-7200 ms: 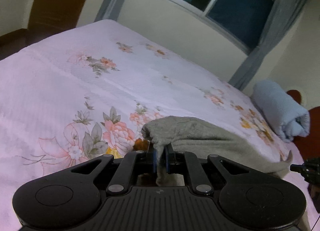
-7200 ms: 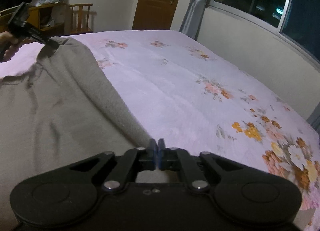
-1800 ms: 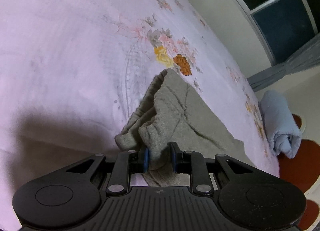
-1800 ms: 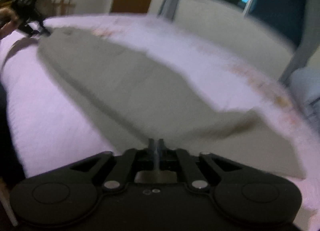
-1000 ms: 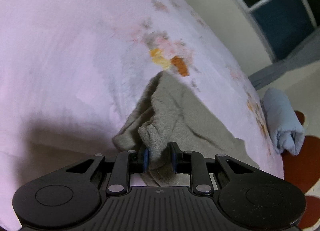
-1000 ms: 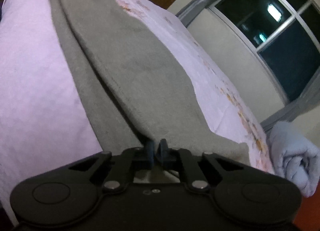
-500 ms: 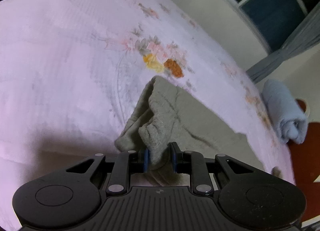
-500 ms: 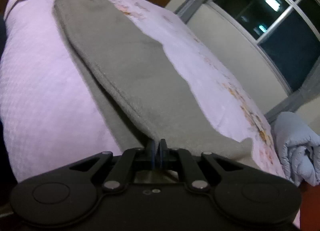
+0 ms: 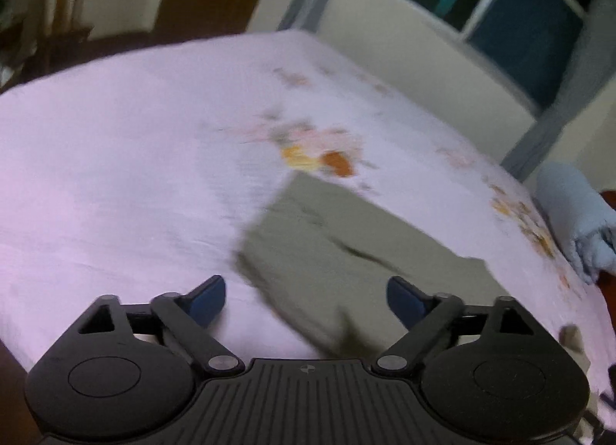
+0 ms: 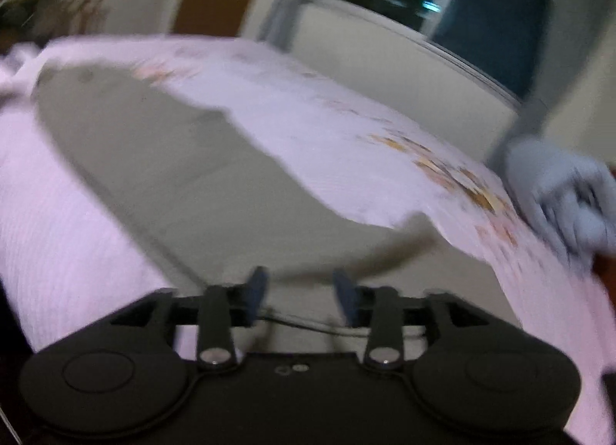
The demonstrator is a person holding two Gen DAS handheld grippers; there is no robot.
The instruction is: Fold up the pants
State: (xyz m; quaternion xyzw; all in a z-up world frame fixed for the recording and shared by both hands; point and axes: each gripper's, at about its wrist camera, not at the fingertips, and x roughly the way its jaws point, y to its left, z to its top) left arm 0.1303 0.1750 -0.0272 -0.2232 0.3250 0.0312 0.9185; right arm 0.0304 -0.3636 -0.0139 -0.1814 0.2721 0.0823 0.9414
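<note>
The grey pants (image 10: pixel 184 190) lie spread lengthwise along the near edge of the bed (image 9: pixel 115 160), one leg laid over the other, so the first lengthwise fold looks done. In the left wrist view the waist end (image 9: pixel 338 252) rests flat just ahead of the left hand-held gripper (image 9: pixel 306 298), whose jaws stand wide apart with nothing between them. The right hand-held gripper (image 10: pixel 302 293) is also released, its fingers spread over the hem end; both views are blurred, so the fine creases cannot be read.

The step in hand is probably re-gripping for the crosswise fold. To do it well, each hand-held gripper should pinch both layers together at one end, near the corners, so the stacked legs do not slide apart. Lift only just clear of the bed, carry that end evenly over the other, and match the edges before letting go. The rolled blue blanket (image 10: pixel 562 190) lies near the hem, so keep the cloth off it.
</note>
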